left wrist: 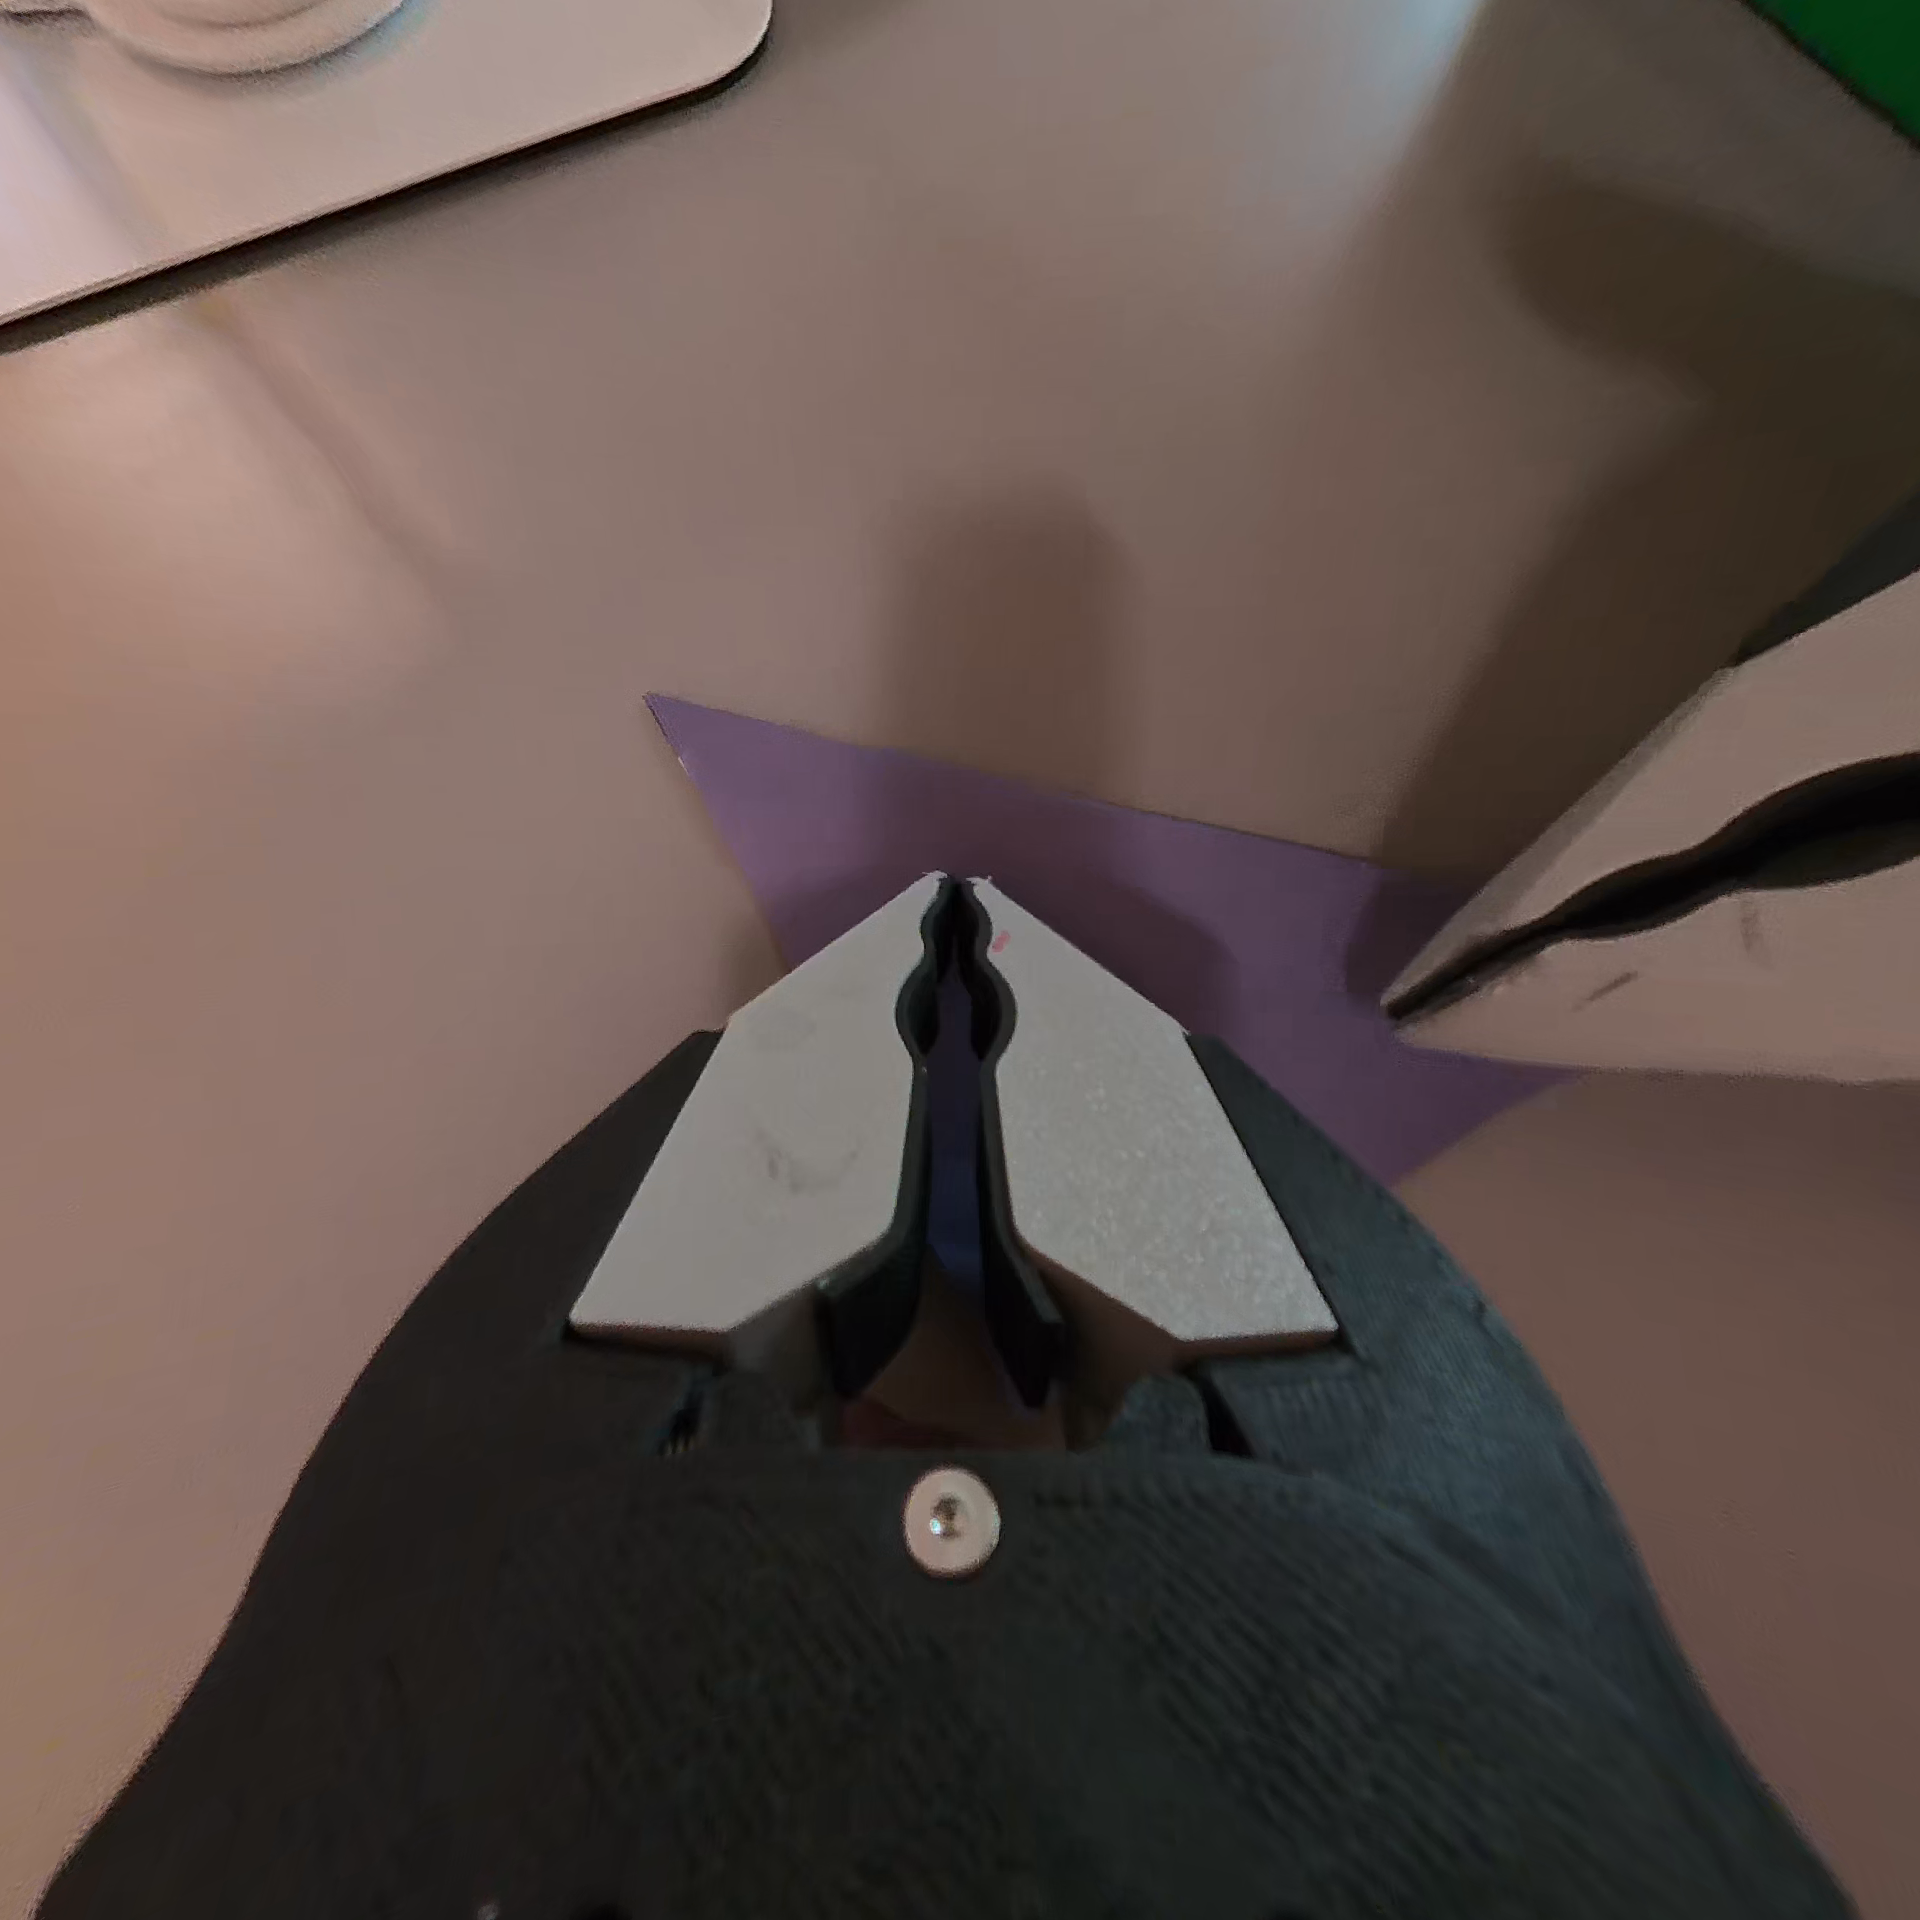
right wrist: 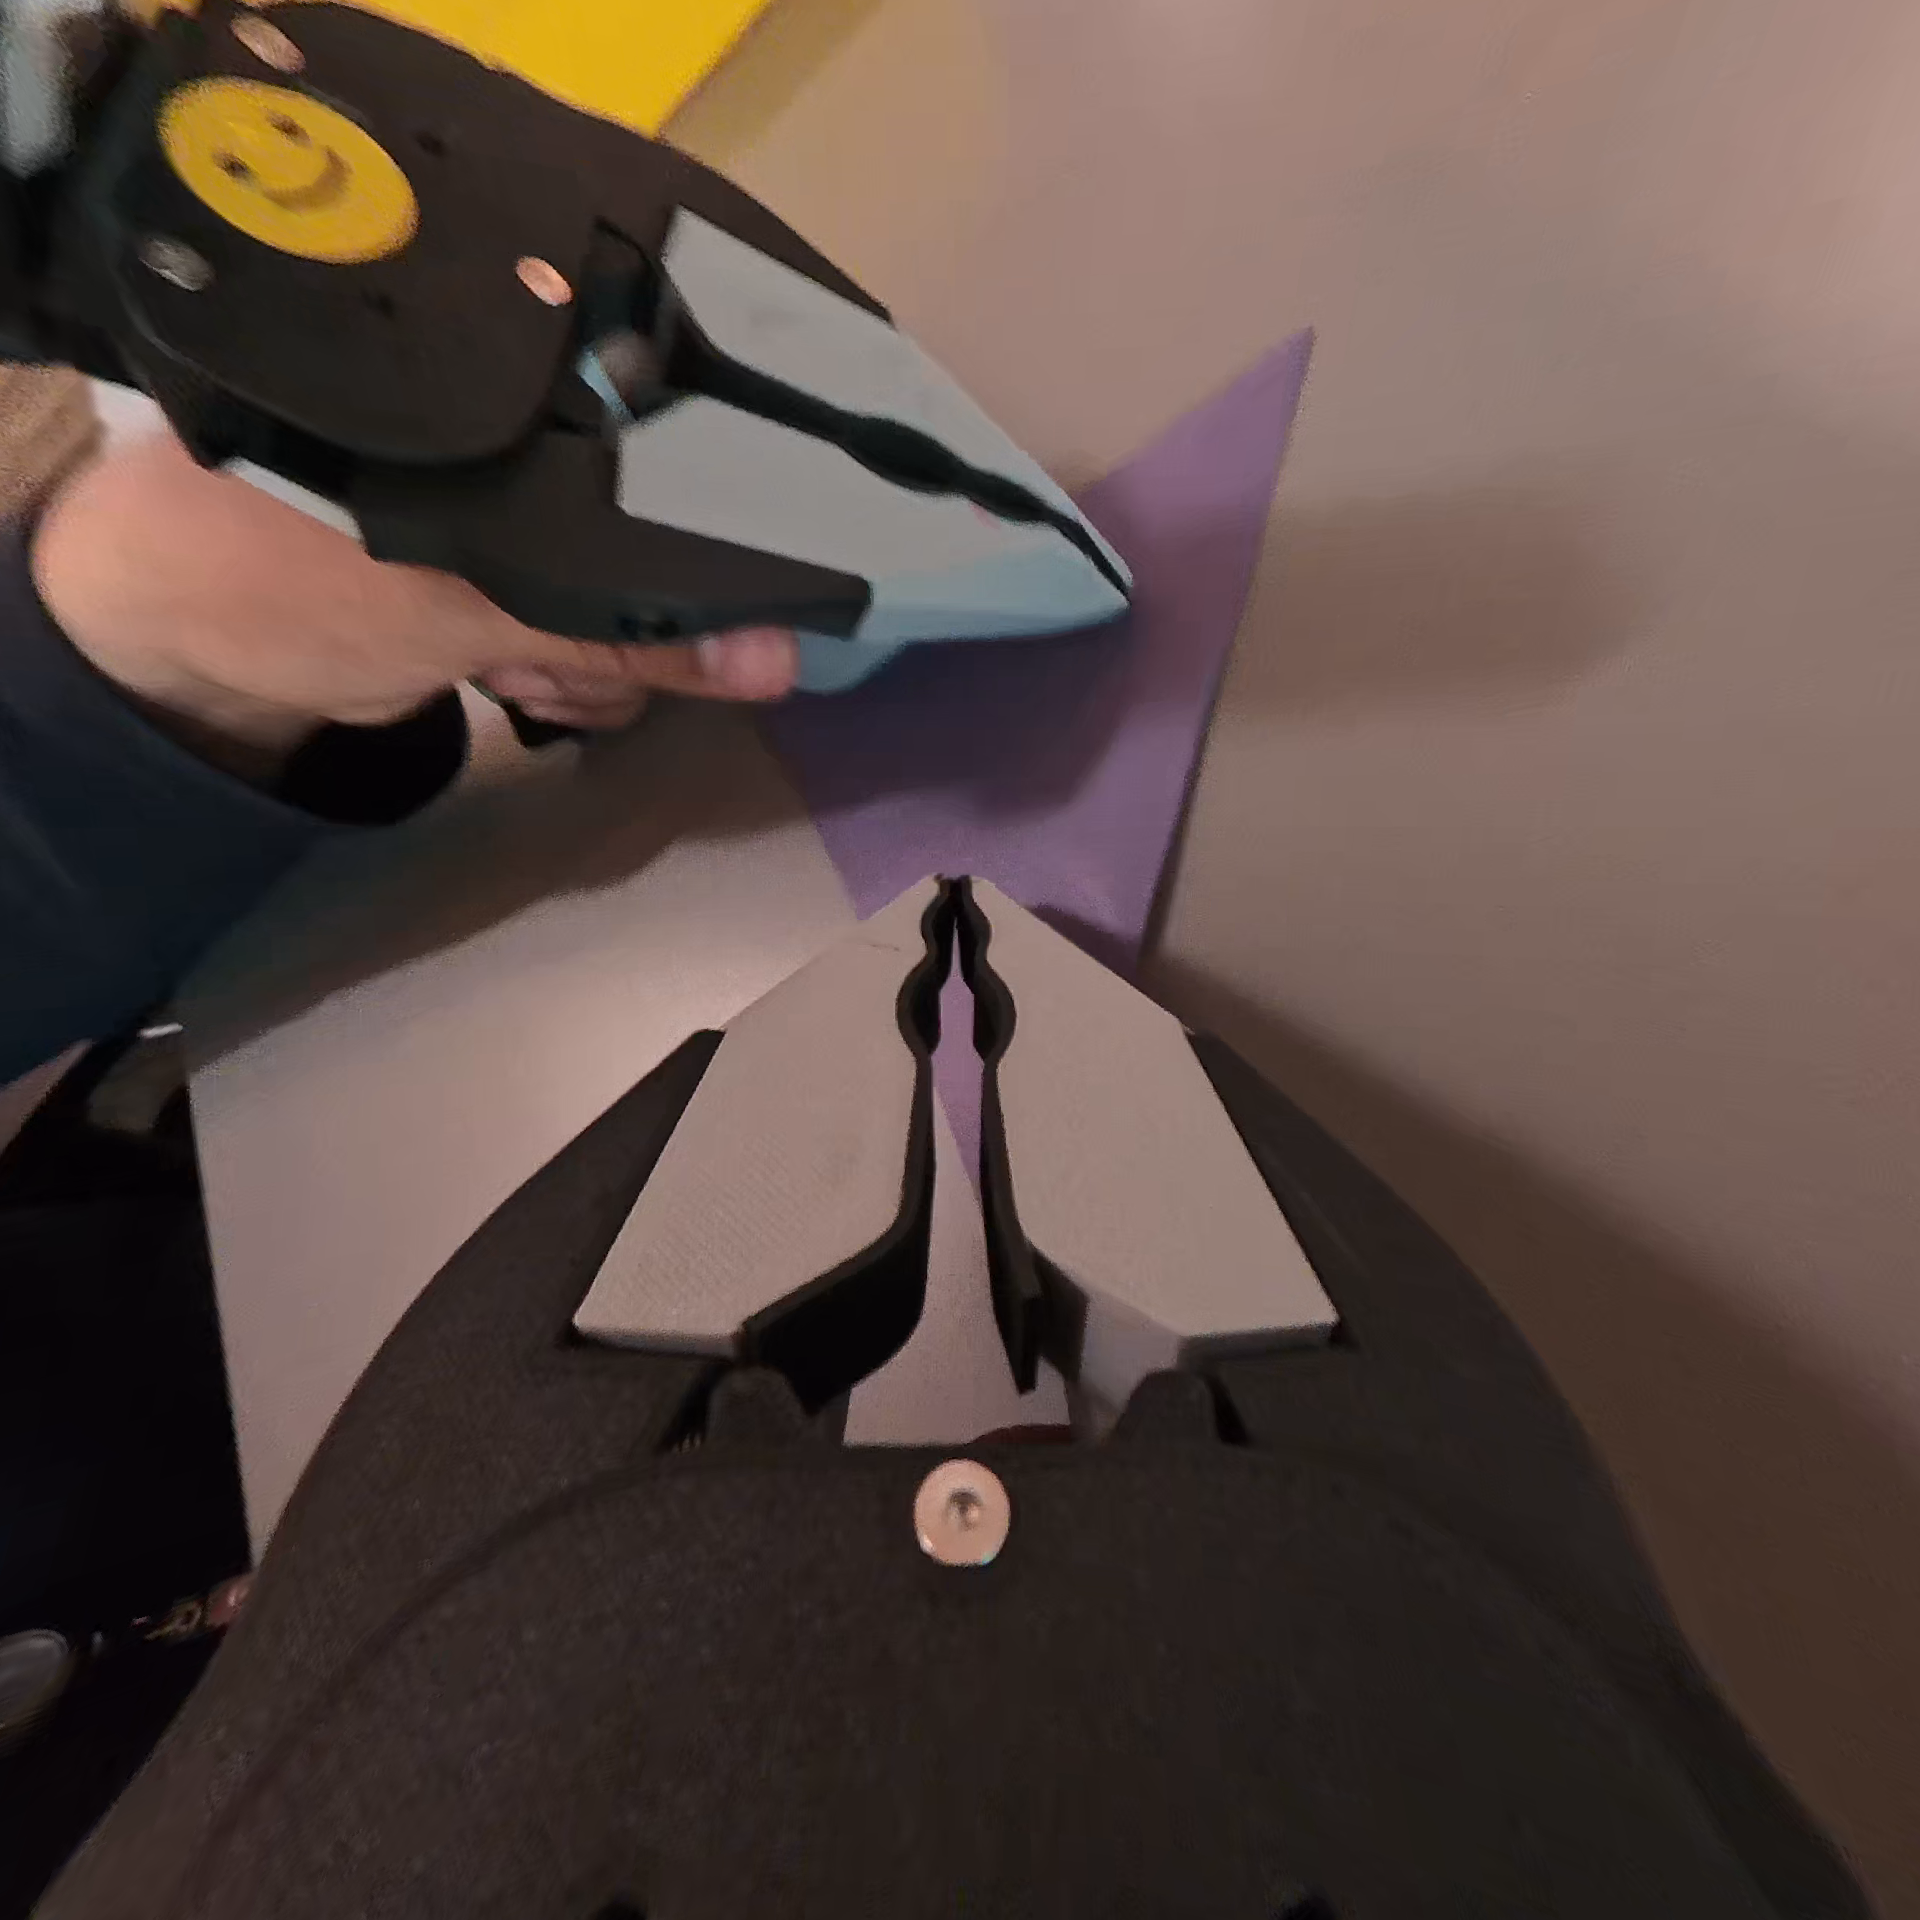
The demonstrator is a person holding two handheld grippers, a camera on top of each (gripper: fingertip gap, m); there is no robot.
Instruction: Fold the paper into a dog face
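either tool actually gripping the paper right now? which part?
Cannot be told. Both the left tool and the right tool are shut, tips over the purple paper, which looks like a folded triangle. Neither view shows paper pinched between fingers.

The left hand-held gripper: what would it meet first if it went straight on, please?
Probably the purple paper lying right beneath the closed tips of the left hand-held gripper, then the bare table; whether the tips already touch it is unclear.
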